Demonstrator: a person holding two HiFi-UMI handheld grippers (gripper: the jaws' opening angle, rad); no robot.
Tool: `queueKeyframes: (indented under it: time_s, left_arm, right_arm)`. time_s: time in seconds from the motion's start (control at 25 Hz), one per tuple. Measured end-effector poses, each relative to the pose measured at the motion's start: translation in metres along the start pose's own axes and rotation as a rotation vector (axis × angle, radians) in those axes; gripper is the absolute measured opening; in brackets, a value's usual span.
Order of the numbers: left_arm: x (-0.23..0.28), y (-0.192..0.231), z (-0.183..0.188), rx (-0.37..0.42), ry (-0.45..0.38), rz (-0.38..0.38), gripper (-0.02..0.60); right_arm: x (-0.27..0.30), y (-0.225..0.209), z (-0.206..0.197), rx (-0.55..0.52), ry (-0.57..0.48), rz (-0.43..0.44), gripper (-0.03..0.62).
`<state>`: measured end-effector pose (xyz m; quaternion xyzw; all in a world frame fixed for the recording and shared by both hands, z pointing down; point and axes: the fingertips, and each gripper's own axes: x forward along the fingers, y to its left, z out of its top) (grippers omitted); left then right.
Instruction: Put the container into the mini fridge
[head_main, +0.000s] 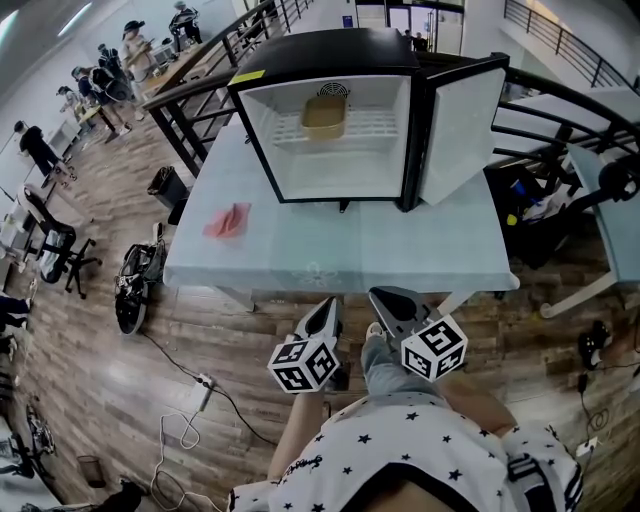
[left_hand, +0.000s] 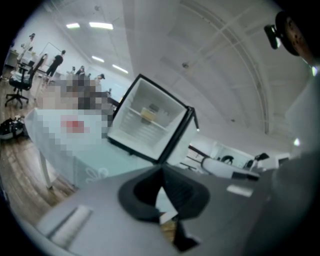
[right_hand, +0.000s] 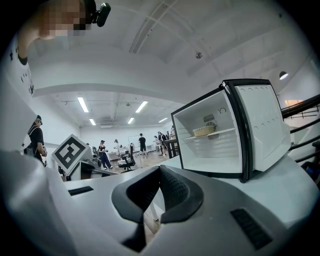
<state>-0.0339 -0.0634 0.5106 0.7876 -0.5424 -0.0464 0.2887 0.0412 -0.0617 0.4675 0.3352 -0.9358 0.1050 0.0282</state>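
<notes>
Both of your grippers are clenched on nothing: the left gripper (left_hand: 161, 171) has its jaws pressed tip to tip with only air behind them, and the right gripper (right_hand: 159, 171) reads the same, pads meeting and no object between. In the head view you hold them side by side, low and close to your body, just short of the near edge of the table (head_main: 400, 250) and well apart from the mini fridge (head_main: 330, 45). The container (head_main: 325, 117) sits upright on the upper wire shelf (head_main: 378, 126) inside the fridge, and neither gripper touches it. By my judgement the main part of your job is done, since the container is in. What may be left is the door (head_main: 462, 135), which is swung wide open on the right; the task sentence does not ask you to close it, so that is your call. A reddish item (head_main: 229, 221) lies on the table left of the fridge and looks unrelated to the job
</notes>
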Motion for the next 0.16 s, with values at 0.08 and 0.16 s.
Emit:
queueKeyframes:
  time_s: [0.08,0.16]
  left_arm:
    - [0.0006,-0.0017,-0.0011,0.001,0.002,-0.003,0.005]
    - [0.0009,-0.0027,-0.002,0.0,0.004,-0.004,0.005]
  right_arm:
    - [-0.001,-0.0002,0.0002,-0.002,-0.001,0.0,0.02]
    - [-0.0014,0.0,-0.0002,-0.003,0.0,0.001,0.02]
